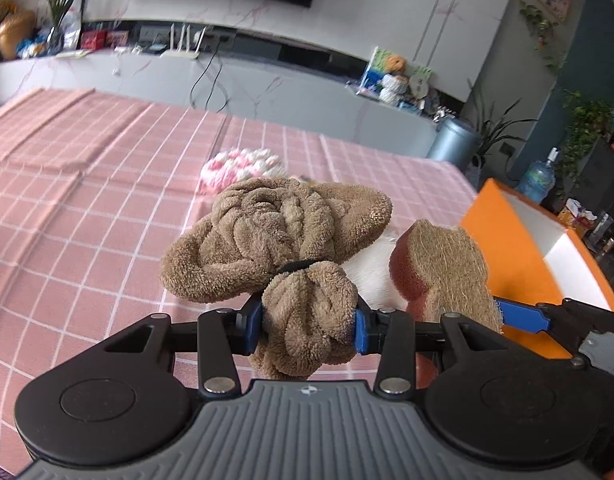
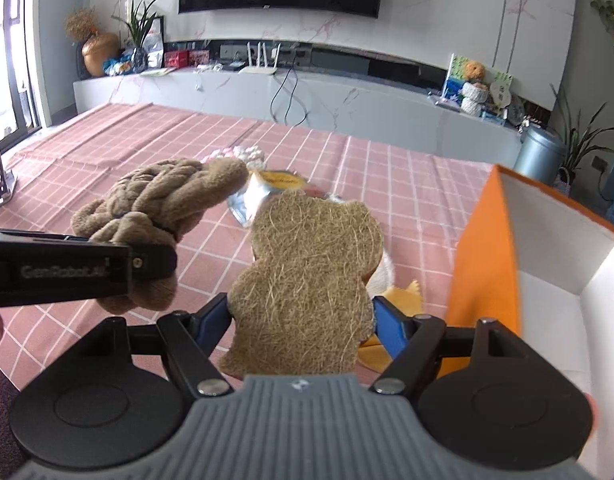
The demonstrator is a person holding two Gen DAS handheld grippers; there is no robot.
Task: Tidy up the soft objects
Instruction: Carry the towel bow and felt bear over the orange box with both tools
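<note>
My left gripper [image 1: 309, 326] is shut on a brown towel bear [image 1: 279, 240], its blue pads pressed into the lower bundle, lifted above the pink checked cloth [image 1: 87, 184]. The same towel bear [image 2: 163, 204] shows at the left of the right wrist view, under the left gripper's black body. My right gripper [image 2: 303, 320] is shut on a bear-shaped loofah sponge [image 2: 307, 284], held up off the cloth. That sponge [image 1: 447, 272] also appears at the right of the left wrist view. An orange box [image 2: 483, 264] with a white inside stands open at the right.
A pink and white knitted piece [image 1: 243, 168] lies further back on the cloth. A foil packet [image 2: 263, 194] and a yellow and white soft toy [image 2: 403, 300] lie beyond and under the sponge. Behind the table runs a white TV bench [image 2: 347, 100].
</note>
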